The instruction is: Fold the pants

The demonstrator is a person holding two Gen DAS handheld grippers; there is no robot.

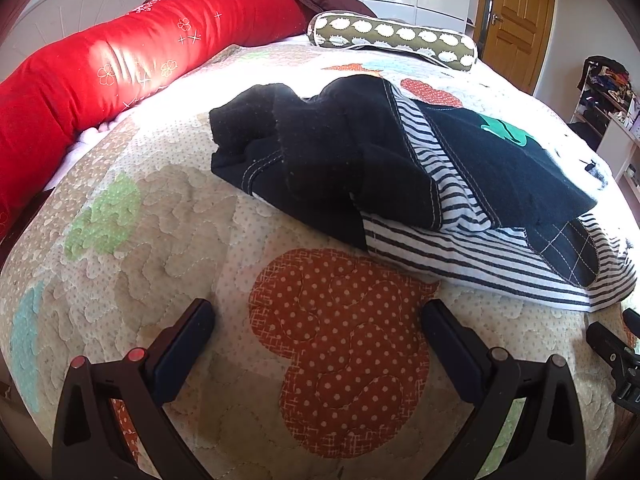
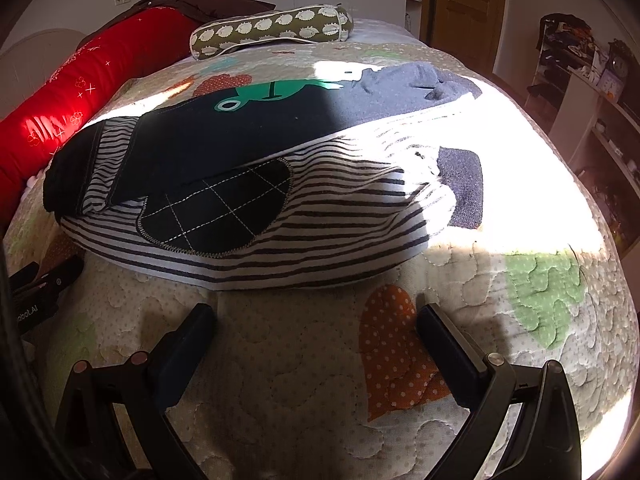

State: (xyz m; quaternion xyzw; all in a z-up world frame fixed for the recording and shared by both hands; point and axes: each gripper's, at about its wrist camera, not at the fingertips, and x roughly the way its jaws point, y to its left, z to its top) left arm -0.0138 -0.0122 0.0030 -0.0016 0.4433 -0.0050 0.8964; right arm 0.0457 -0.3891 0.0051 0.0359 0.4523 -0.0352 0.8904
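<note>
The pants (image 1: pixel 400 168) are dark navy with black-and-white striped panels, a stitched knee patch and a green print. They lie loosely bunched on the quilted bedspread (image 1: pixel 160 208), one leg partly laid over the other. In the right wrist view the pants (image 2: pixel 248 184) stretch across the bed, with the grey cuffs at the far right in sunlight. My left gripper (image 1: pixel 316 320) is open and empty, just short of the pants' near edge. My right gripper (image 2: pixel 314 316) is open and empty, just in front of the striped leg.
A long red bolster (image 1: pixel 120 64) lies along the left side of the bed. A green patterned bolster (image 1: pixel 396 38) lies at the head. A wooden door (image 1: pixel 516 20) and shelves (image 2: pixel 592 92) stand to the right. The other gripper's body (image 1: pixel 616 356) shows at the right edge.
</note>
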